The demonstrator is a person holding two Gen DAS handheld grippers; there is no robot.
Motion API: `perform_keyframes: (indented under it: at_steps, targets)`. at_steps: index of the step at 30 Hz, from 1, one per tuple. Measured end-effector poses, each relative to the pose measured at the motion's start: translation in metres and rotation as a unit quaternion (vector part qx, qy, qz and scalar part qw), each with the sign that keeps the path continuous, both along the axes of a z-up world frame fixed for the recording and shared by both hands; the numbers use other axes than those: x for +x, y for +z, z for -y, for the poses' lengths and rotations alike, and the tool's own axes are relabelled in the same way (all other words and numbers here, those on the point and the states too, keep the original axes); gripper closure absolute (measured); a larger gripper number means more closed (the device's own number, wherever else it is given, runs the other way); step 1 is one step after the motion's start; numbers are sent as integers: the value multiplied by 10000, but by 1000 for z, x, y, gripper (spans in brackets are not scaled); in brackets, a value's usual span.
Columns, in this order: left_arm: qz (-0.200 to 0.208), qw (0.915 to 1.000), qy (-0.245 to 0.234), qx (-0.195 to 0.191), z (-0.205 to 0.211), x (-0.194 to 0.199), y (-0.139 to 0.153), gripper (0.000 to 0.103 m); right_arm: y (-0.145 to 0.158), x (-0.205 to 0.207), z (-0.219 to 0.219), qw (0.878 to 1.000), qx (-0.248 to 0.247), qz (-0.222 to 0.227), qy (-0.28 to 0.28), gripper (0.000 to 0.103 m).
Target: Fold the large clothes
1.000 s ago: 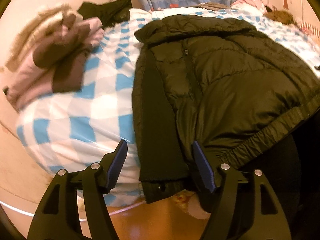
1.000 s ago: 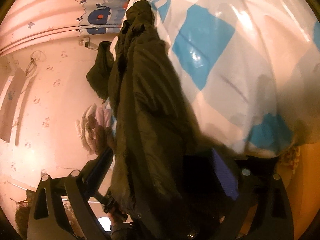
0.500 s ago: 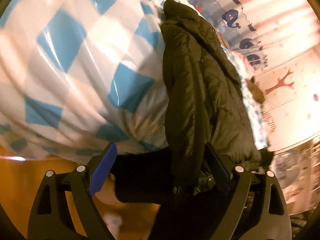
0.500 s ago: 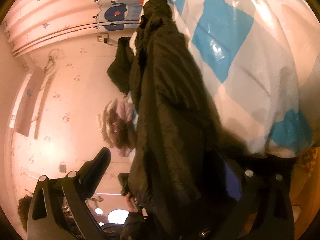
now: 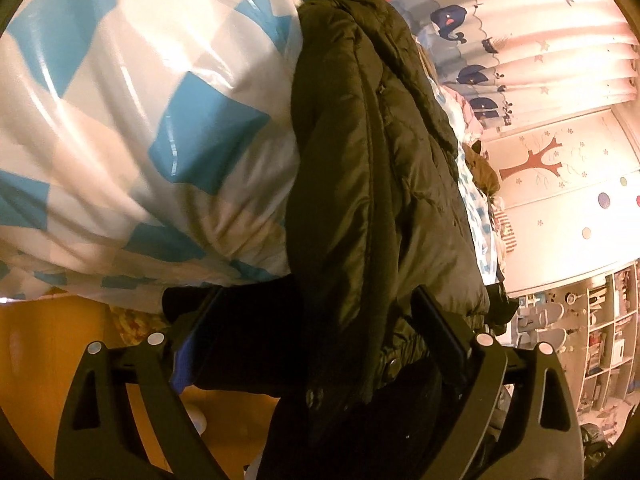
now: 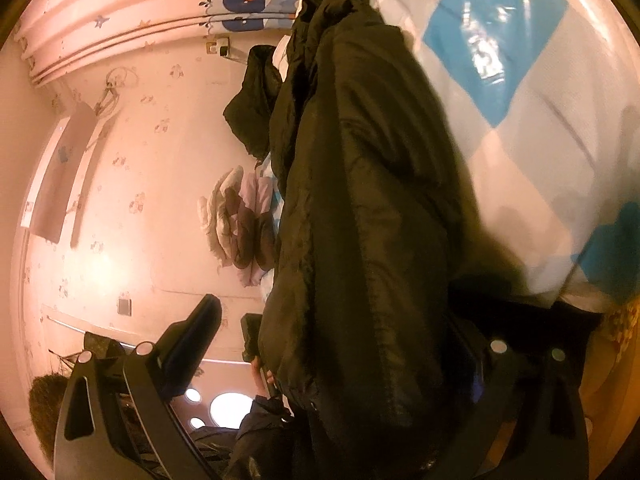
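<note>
Barely started, looked like: the dark jacket point(image 5: 372, 184) lay unfolded on the checked bed point(image 5: 132, 92), hem sitting loose between the left gripper's point(image 5: 320, 340) freshly widened jaws, and the right gripper point(image 6: 344, 344) gaped around it too.

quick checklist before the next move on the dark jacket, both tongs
1. Jacket lies on the checked cover: ok.
2. Left tongs open, having just widened, around the hem: ok.
3. Left pads pressing fabric: not ok, slack.
4. Right tongs straddle the jacket edge: ok.
5. Right tongs gripping: cannot tell, one finger is hidden.
6. Clothes pile stands apart from the jacket: ok.
</note>
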State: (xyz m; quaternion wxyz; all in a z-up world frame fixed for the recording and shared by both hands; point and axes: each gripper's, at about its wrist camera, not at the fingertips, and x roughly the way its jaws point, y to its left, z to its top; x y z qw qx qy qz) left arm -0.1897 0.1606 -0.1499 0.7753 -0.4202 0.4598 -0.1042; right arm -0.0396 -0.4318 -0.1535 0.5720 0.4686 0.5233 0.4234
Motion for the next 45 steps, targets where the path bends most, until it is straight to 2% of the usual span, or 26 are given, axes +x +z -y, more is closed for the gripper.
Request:
perform_keyframes:
  at_steps: [4, 13, 14, 15, 16, 17, 18, 19, 22, 24, 27, 32, 35, 36, 37, 38, 39, 40, 41, 42, 43, 45]
  targets:
    - [38, 9999, -21, -132, -1, 7, 0, 15, 8, 0, -5, 9997, -86, 217, 61, 7]
    - [23, 9997, -224, -23, 14, 26, 2, 15, 17, -1, -17, 9978, -389, 511, 187, 8]
    - [14, 9998, -200, 12, 16, 28, 3, 15, 18, -1, -18, 9972, -461, 559, 185, 11]
    - [5, 9998, -189, 20, 17, 28, 3, 15, 20, -1, -21, 9961, -603, 621, 172, 25]
    - [-2, 9998, -175, 26, 16, 30, 4, 26, 19, -2, -21, 9951, -742, 640, 164, 40]
    - [10, 9998, -196, -12, 17, 30, 4, 37, 19, -2, -23, 9937, -912, 630, 141, 61]
    - [17, 9995, -280, -127, 18, 32, 4, 56, 19, -4, -24, 9937, -928, 621, 136, 66]
    - [26, 9996, -285, -86, 20, 32, 7, 68, 19, -5, -24, 9930, -984, 648, 109, 68]
    - [73, 9992, -324, 220, 26, 32, 22, 86, 27, -9, -25, 9923, -987, 749, -81, 75]
    - [155, 9987, -327, 358, 28, 28, 37, 90, 37, -13, -24, 9926, -847, 849, -212, 79]
    - [390, 9979, -364, 358, 26, 17, 61, 93, 61, -20, -19, 9918, -553, 1082, -400, 81]
    - [676, 9951, -651, 313, 29, -14, 90, 93, 93, -38, -10, 9895, -318, 1370, -345, 82]
    - [788, 9925, -925, 119, 28, -33, 90, 93, 100, -57, -2, 9889, -286, 1451, -167, 82]
    - [748, 9922, -998, 67, 27, -36, 85, 89, 97, -62, 1, 9891, -359, 1428, -83, 82]
    - [642, 9927, -1018, 45, 25, -39, 78, 80, 93, -64, 4, 9892, -473, 1388, -82, 82]
    - [522, 9937, -990, 11, 21, -40, 69, 73, 86, -65, 7, 9901, -576, 1278, -86, 76]
    - [416, 9949, -919, -57, 15, -42, 58, 51, 77, -65, 10, 9917, -580, 1148, -72, 63]
    - [350, 9963, -778, -64, 9, -43, 49, 38, 69, -63, 15, 9929, -544, 1055, -102, 54]
    - [305, 9975, -639, -53, 5, -43, 42, 35, 62, -63, 18, 9939, -514, 966, -131, 40]
    - [248, 9984, -481, -139, -2, -42, 34, 31, 57, -62, 20, 9948, -459, 897, -127, 34]
    - [244, 9985, -404, -276, -7, -40, 27, 25, 50, -61, 20, 9960, -385, 801, -111, 32]
    - [214, 9986, -219, -429, -16, -35, 15, 19, 37, -56, 17, 9973, -375, 625, -118, 23]
